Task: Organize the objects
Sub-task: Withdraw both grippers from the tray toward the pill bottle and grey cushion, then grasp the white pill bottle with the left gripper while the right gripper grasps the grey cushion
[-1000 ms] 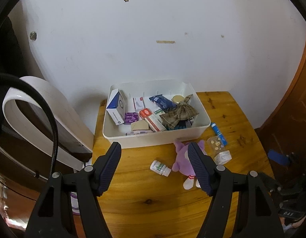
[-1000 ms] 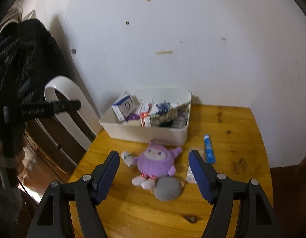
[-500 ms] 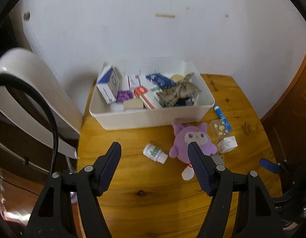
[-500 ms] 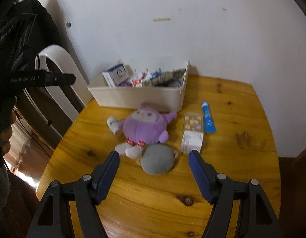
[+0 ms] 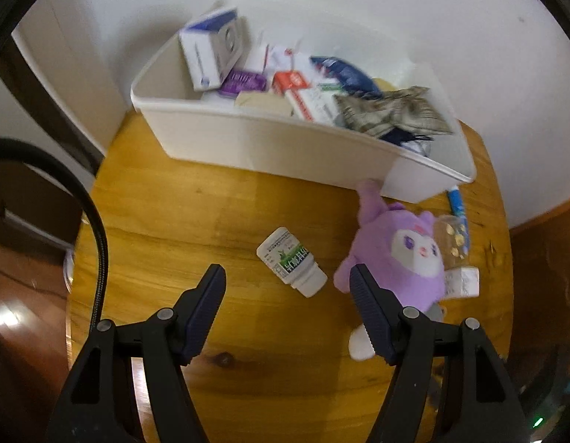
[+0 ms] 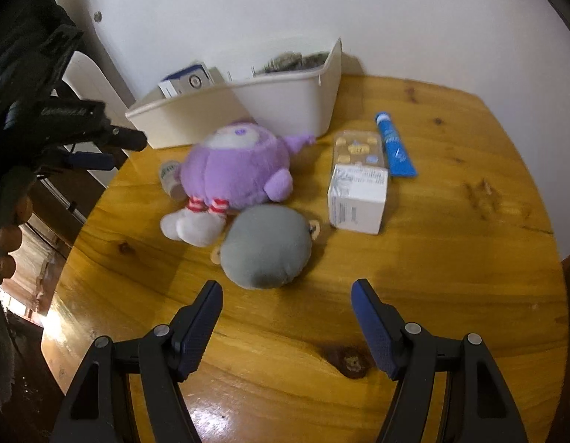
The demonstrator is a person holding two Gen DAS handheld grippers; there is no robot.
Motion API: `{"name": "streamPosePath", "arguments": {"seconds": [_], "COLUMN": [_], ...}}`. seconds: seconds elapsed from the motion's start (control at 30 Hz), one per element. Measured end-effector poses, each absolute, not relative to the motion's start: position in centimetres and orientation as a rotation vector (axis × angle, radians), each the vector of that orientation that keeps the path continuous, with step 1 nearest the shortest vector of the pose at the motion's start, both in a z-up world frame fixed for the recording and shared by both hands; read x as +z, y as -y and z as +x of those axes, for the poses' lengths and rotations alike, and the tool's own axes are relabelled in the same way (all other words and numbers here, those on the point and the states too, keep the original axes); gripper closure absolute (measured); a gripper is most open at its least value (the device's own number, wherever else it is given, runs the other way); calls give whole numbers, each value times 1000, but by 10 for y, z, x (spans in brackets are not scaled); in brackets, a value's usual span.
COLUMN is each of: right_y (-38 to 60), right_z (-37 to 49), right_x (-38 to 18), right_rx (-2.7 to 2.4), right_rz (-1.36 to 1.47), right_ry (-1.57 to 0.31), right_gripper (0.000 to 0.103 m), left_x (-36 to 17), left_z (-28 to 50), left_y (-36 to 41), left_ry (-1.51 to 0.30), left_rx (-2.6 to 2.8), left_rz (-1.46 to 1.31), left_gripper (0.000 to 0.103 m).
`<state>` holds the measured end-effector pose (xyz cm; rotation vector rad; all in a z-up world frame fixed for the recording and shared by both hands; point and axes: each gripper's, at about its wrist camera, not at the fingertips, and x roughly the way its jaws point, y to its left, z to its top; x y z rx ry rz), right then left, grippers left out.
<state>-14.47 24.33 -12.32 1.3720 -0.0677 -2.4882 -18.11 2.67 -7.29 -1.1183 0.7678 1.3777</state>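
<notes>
Tabletop point(image 5: 211, 221) of honey-coloured wood carries it all: white plastic bin point(image 5: 270, 147) across the frame's top, purple plush toy point(image 5: 392, 254) right of centre, and the white green-labelled pill bottle point(image 5: 291, 260) lying slantwise just above the left gripper point(image 5: 286, 284), released and empty. Right gripper point(image 6: 286, 295), also released, faces a grey pouch point(image 6: 268, 247).
</notes>
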Motion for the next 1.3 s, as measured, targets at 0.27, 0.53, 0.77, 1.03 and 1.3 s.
{"name": "streamPosePath", "arguments": {"seconds": [0.27, 0.53, 0.77, 1.03, 1.3], "right_y": [-226, -203, -200, -201, -211], "right_z": [-155, -156, -154, -153, -154], "right_x": [-142, -146, -148, -148, -147], "right_rx": [-2480, -2505, -2524, -2543, -2566], "right_rz": [1361, 1304, 1252, 1238, 1223], "right_ry": [-24, -240, -223, -207, -111], "right_gripper": [30, 29, 28, 34, 48], "left_x": [-102, -123, -121, -119, -116], "left_z": [-183, -184, -179, -178, -178], "left_y": [-41, -46, -42, -29, -14], "left_ry": [-735, -731, -743, -730, -737], "left_rx": [1383, 1405, 1429, 1403, 1392], "left_rz": [-1283, -1385, -1340, -1299, -1263], "left_gripper": [30, 32, 56, 68, 68]}}
